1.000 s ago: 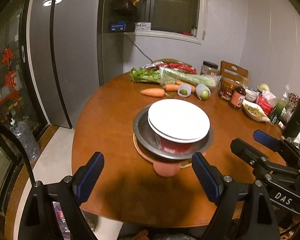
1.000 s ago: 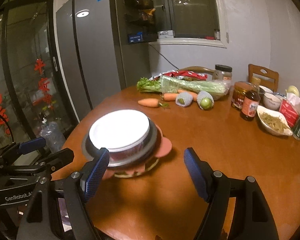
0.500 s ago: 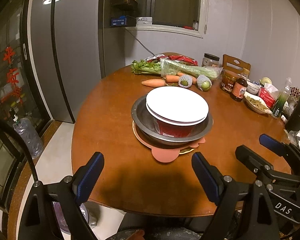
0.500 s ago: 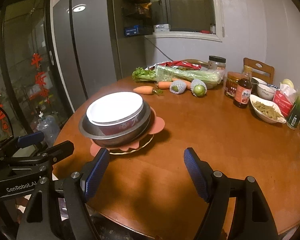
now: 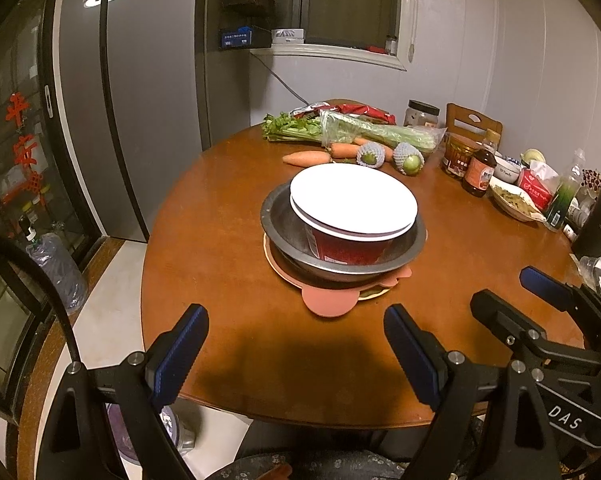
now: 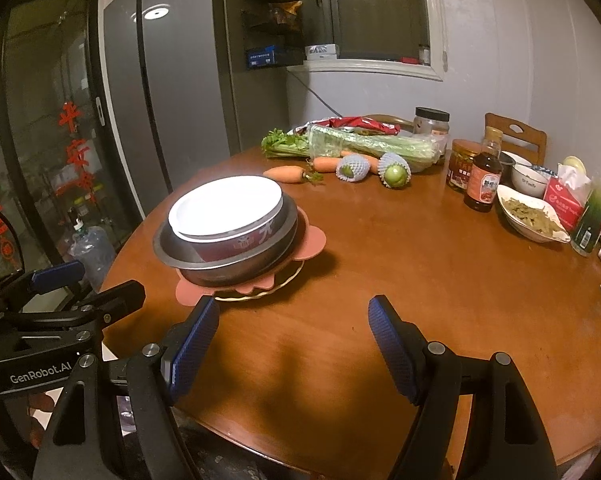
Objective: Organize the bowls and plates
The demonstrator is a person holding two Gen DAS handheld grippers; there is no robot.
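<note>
1. White round plate (image 5: 353,196) on top of the stack, resting over the mouth of a dark red bowl with white markings (image 6: 240,240).
2. Red bowl nested inside a wide, shallow stainless-steel basin (image 5: 278,216).
3. Basin seated on a salmon-pink flower-shaped silicone mat (image 5: 329,301), with the rim of a pale woven trivet (image 6: 256,295) showing beneath it.
4. Whole stack toward the near left part of the round brown wooden counter (image 6: 420,280), ahead of both tools and touched by neither.
5. Left tool (image 5: 296,354) with blue-padded jaws spread wide, nothing between them, hovering over the near edge of the counter.
6. Right tool (image 6: 292,346) likewise spread wide and empty, over bare wood to the right of the stack.
7. Farther back: two orange carrots (image 5: 305,157), two green fruits in white foam netting (image 6: 394,170), and a bagged bunch of green celery (image 5: 376,132).
8. Along the right side: a brown sauce bottle with a red label (image 6: 483,184), a glass jar of reddish paste (image 6: 462,164), and a white dish of greenish food (image 6: 530,216).
9. Beyond the counter: a tall grey refrigerator (image 5: 140,100).
</note>
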